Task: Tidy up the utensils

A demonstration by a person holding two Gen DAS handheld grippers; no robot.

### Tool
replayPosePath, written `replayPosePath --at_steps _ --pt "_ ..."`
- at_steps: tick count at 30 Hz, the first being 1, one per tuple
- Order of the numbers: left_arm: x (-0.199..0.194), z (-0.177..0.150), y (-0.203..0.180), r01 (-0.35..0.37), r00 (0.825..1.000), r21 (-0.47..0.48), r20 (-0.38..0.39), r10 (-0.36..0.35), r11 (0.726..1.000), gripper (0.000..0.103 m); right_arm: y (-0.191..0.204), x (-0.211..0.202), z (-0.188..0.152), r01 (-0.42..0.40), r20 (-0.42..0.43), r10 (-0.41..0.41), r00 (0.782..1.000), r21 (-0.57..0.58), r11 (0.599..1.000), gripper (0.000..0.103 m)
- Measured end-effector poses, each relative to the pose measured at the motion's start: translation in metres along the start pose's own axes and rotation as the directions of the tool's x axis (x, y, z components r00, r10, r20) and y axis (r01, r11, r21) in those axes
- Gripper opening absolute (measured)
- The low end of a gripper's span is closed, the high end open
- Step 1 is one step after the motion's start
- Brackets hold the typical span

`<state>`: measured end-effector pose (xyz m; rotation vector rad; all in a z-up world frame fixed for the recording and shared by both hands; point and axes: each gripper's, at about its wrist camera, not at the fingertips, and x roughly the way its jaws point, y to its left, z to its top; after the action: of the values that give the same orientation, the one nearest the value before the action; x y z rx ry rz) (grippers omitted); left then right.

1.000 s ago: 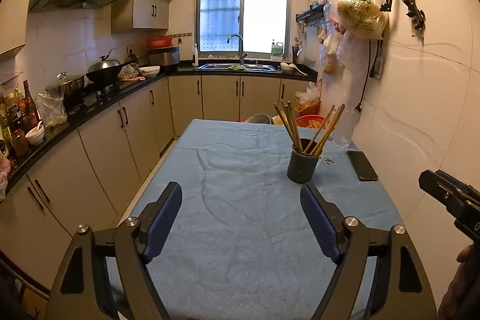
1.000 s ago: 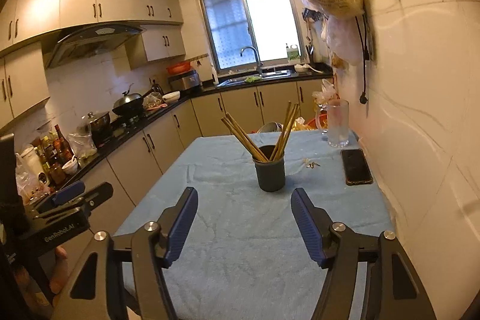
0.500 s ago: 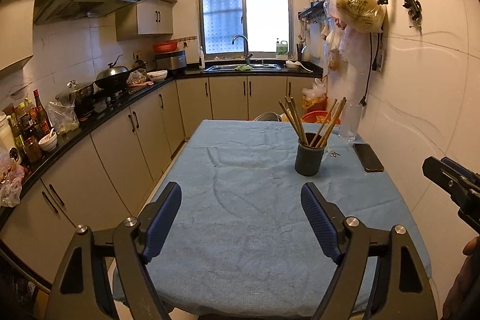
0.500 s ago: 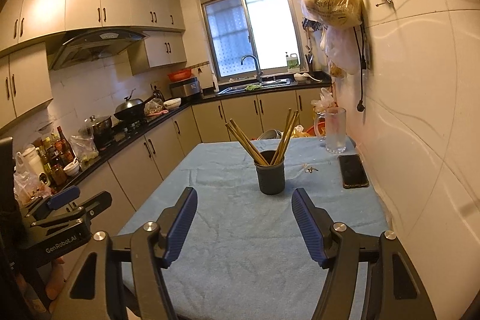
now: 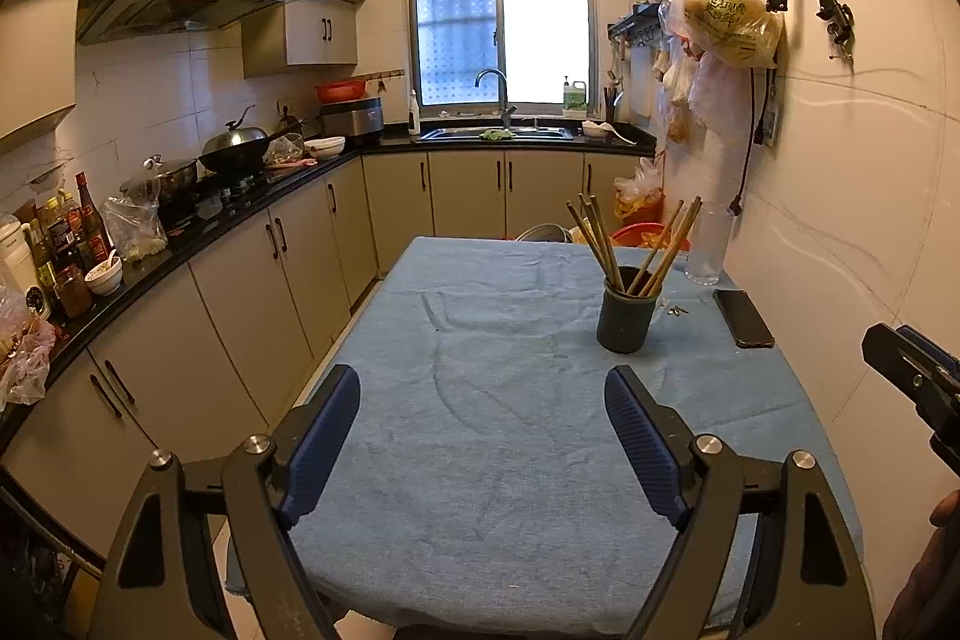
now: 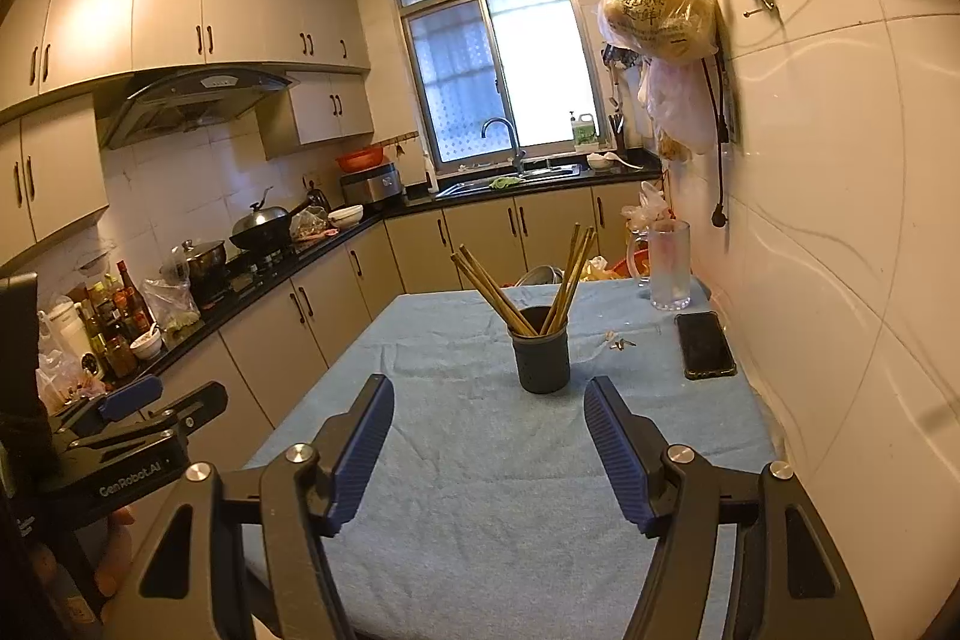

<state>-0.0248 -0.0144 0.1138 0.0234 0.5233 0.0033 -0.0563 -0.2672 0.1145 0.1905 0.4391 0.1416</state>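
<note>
Seemingly done: all the chopsticks (image 6: 561, 277) stand in the cup (image 6: 540, 358) on the blue surface (image 5: 510, 436), none loose. Both my left fingers (image 5: 336, 430) and right fingers (image 6: 618, 448) are spread wide, holding nothing.

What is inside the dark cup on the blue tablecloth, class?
The dark cup holds wooden chopsticks that lean outward in two bunches, left and right. Their lower ends and the cup's bottom are hidden by its wall, so anything else inside cannot be seen.

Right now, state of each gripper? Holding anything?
Left gripper: open, holding nothing, above the blue cloth.
Right gripper: open, holding nothing, short of the chopstick cup.
</note>
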Motion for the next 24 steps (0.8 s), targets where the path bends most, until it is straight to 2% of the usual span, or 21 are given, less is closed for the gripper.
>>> replayPosePath --at_steps 24 --pt "0.0043 -0.0021 0.0034 0.002 1.0 -0.004 -0.008 -0.002 1.0 0.086 0.0055 0.0015 -0.0039 0.017 -0.003 -0.017 1.0 -0.005 1.0 0.07"
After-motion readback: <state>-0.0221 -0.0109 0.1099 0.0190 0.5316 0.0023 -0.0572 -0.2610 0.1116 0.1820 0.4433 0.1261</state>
